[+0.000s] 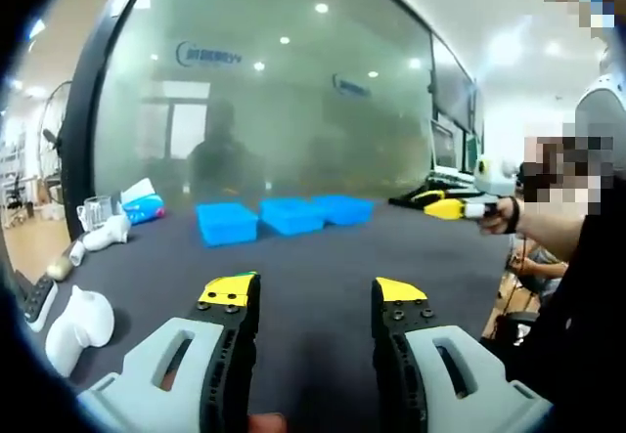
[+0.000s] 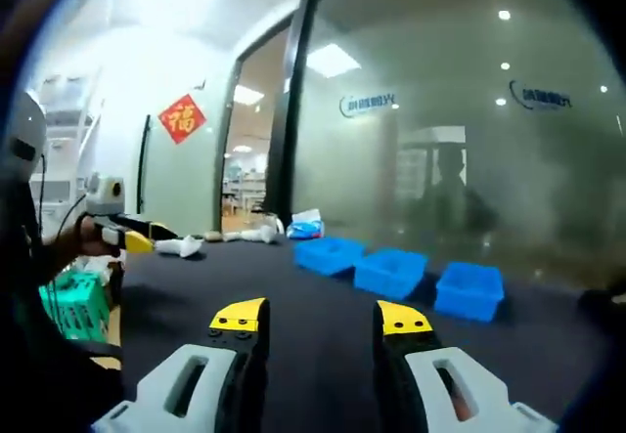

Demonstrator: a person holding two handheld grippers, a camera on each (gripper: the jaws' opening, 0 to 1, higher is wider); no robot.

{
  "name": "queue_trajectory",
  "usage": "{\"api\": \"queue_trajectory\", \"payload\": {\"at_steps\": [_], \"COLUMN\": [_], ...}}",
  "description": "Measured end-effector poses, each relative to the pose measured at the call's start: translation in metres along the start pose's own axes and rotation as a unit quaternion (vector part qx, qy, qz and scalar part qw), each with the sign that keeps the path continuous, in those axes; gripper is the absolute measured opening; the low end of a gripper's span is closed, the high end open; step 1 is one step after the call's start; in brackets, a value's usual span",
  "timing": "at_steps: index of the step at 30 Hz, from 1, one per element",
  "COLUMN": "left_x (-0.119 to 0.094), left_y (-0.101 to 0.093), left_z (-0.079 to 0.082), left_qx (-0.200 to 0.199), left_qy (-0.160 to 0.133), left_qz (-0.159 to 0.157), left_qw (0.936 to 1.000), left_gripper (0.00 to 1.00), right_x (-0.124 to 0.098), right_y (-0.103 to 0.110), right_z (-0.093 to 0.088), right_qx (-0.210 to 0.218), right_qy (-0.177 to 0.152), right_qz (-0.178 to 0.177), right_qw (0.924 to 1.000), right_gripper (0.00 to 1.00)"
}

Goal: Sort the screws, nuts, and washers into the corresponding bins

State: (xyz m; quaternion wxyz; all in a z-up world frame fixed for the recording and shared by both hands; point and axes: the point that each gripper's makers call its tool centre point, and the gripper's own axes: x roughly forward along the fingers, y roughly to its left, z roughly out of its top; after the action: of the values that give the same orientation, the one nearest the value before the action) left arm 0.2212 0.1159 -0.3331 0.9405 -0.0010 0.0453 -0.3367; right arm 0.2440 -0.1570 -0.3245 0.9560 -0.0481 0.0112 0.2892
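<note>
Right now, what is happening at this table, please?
A person holds two grippers above a dark table. The left gripper and right gripper are both open and hold nothing. Three blue bins stand in a row at the far side, before a frosted glass wall. No screws, nuts or washers can be made out, so sorting seems not begun.

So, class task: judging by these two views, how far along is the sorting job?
Nothing looks done yet. Three blue bins sit in a row at the far side of the dark table; their contents can't be seen. In hand: nothing, since the left gripper and right gripper are open. All sorting remains.
</note>
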Motion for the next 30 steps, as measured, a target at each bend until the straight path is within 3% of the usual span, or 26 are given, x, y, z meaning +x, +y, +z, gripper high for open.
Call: {"api": "queue_trajectory", "payload": {"at_steps": [12, 18, 22, 28, 30], "left_x": [-0.001, -0.002, -0.002, -0.004, -0.005], "left_y": [-0.002, -0.002, -0.004, -0.005, -0.005], "left_z": [-0.001, -0.005, -0.006, -0.009, -0.010], "left_qx": [0.008, 0.010, 0.012, 0.012, 0.012], "left_qy": [0.007, 0.013, 0.017, 0.022, 0.022], "left_qz": [-0.002, -0.007, -0.012, -0.016, -0.017], "left_qw": [0.9999, 0.9998, 0.9997, 0.9996, 0.9995], "left_gripper": [0.45, 0.45, 0.45, 0.45, 0.45], "right_x": [-0.022, -0.020, -0.019, -0.022, -0.024], "right_y": [-0.001, 0.018, 0.025, 0.046, 0.055], "right_z": [-0.008, -0.011, -0.015, -0.034, -0.036], "right_qx": [0.018, 0.027, 0.011, -0.012, -0.013], "right_qy": [0.000, 0.021, 0.040, 0.106, 0.114], "right_qz": [0.000, 0.069, 0.096, 0.172, 0.195], "right_qw": [0.9998, 0.9970, 0.9945, 0.9794, 0.9742], "right_gripper": [0.39, 0.38, 0.38, 0.38, 0.38]}}
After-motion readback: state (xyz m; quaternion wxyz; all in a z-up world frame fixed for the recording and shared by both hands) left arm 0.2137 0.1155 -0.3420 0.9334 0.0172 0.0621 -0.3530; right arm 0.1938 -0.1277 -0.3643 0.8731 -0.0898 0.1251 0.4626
